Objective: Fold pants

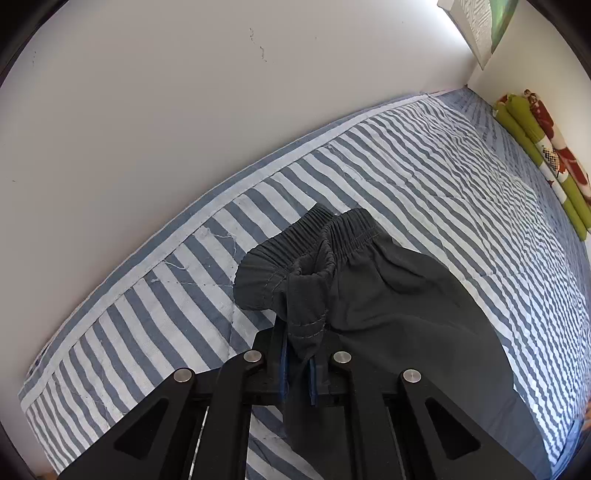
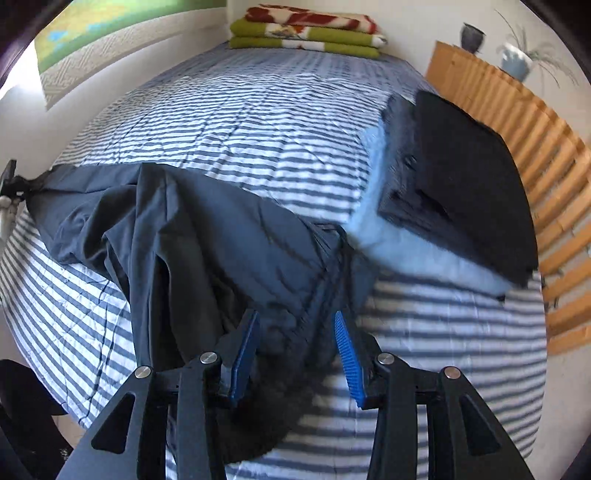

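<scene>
Only our left gripper (image 1: 299, 363) view shows jaws pinching the pants (image 1: 369, 288); our right gripper (image 2: 295, 354) gapes beside folded clothes (image 2: 461, 184).

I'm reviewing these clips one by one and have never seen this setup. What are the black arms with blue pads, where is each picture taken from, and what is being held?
These are two handheld grippers, one in each of a person's hands, each with a fisheye camera looking along its fingers. In the left wrist view, the left gripper is shut on a bunch of the dark pants near their elastic waistband. In the right wrist view, the right gripper stands open, with pants fabric lying between its blue pads but not pinched. Everything rests on a striped bedspread. Folded dark clothes lie at the right, and a folded blanket lies at the far end.
</scene>
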